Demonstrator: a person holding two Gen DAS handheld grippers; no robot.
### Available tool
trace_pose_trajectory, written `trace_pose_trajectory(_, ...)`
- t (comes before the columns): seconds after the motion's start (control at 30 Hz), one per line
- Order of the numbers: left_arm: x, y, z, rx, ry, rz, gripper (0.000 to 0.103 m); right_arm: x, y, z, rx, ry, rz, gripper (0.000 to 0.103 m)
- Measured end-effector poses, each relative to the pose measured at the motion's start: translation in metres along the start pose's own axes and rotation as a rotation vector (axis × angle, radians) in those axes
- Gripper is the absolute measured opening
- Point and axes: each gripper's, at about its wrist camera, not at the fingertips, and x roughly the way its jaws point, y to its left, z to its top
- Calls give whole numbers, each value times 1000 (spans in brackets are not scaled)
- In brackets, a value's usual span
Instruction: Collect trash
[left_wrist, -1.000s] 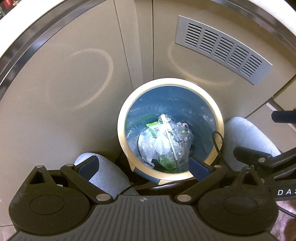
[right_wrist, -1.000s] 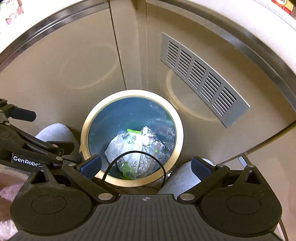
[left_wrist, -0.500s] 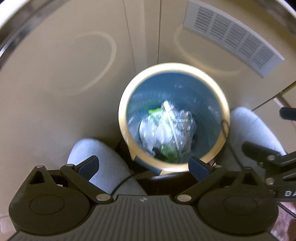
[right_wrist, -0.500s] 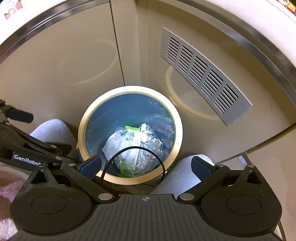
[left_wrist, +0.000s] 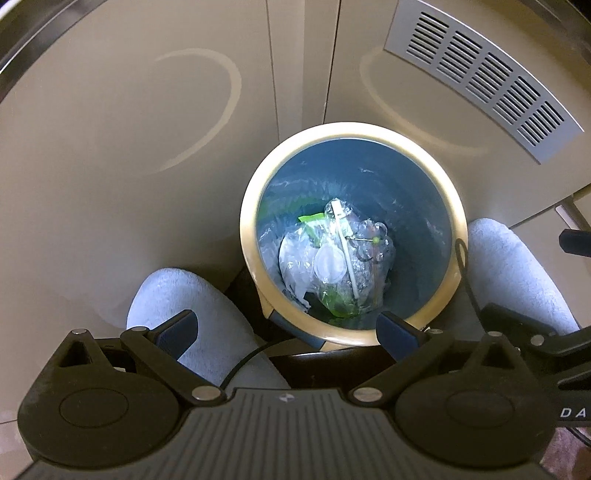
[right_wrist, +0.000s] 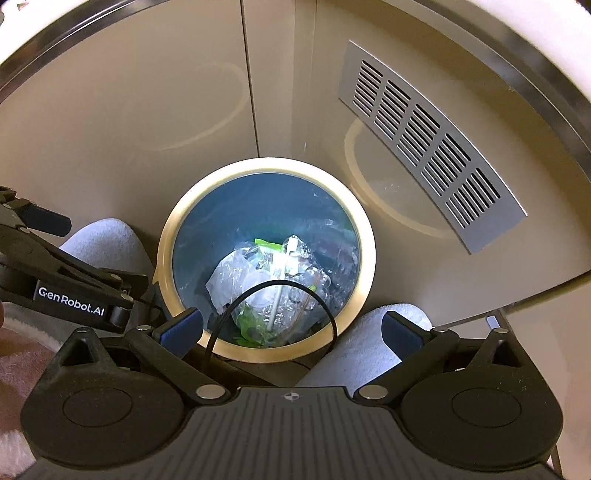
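Blue-lined bin (left_wrist: 436, 206) sits lower in view than before; both tools (left_wrist: 286, 328) (right_wrist: 291, 328) gape empty.

The bin (left_wrist: 352, 334) has a cream rim and a blue inside. The trash (left_wrist: 334, 258) in it is clear plastic with bright green scraps and a white straw (right_wrist: 279, 288). The cabinet doors (right_wrist: 129, 122) are beige, and the vent grille (right_wrist: 428, 147) is silver-grey with rows of dark slots. The slippers (left_wrist: 192, 317) are pale grey-blue.
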Motion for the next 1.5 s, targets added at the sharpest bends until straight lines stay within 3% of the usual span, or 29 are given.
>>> trace_pose_trajectory(1.5, -4, -2, -1, 25, -13, 9, 103, 5, -1, -2, 10, 9, 1, 103)
